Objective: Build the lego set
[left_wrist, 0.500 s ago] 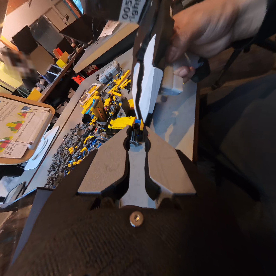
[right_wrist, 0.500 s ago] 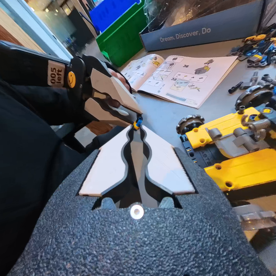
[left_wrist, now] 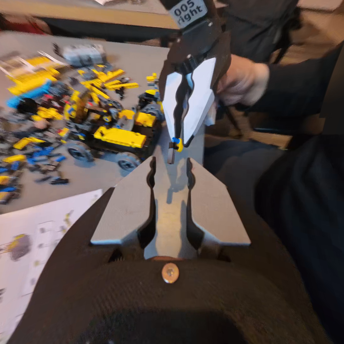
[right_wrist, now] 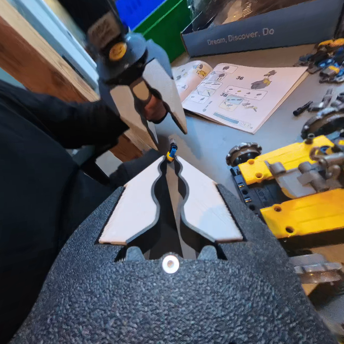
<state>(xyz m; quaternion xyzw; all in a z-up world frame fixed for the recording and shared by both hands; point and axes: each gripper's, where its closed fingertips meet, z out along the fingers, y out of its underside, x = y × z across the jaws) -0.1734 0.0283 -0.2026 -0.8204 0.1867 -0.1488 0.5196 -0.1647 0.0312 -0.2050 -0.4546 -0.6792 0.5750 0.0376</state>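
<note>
Right claw [right_wrist: 170, 158] is pinching a little yellow-and-blue peg [right_wrist: 171, 153] at its tips; left claw [left_wrist: 170, 161] is sitting spread wide, empty, just beside it over the surface [left_wrist: 130, 55].

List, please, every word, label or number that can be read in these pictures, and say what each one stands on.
The wording itself is not copied here; these things bear writing:
Grey label on the right gripper: clear print.
Dark box, on its side: a pale line of lettering, clear.
Open booklet: step numbers, clear; the smaller print is too small to read.
Brown label on the left gripper: too blurred to read.
</note>
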